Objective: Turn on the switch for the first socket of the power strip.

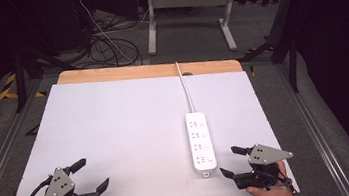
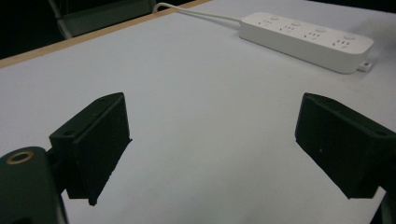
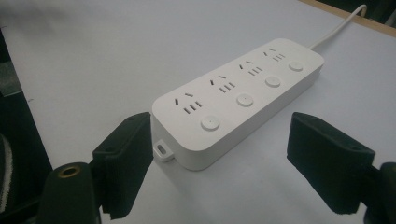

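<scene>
- Right tool point(image 1: 231, 160) gapes wide, empty, just beside the power strip point(image 1: 201, 140) on the table point(image 1: 116, 130).
- Left tool point(image 1: 92, 173) wide, empty.
- Risk: a jaw nudges the strip, sliding it.

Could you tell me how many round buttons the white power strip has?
4, in a row along the power strip: the first nearest the right gripper, then, and nearest the cable.

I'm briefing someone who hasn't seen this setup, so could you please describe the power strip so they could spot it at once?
Start from the white table top with the wooden strip along its far edge. On its right half, just ahead of the open right gripper, lies the power strip, pointing away from the person. It is a white bar with four sockets, four round buttons, and a white cable running off the far edge.
</scene>
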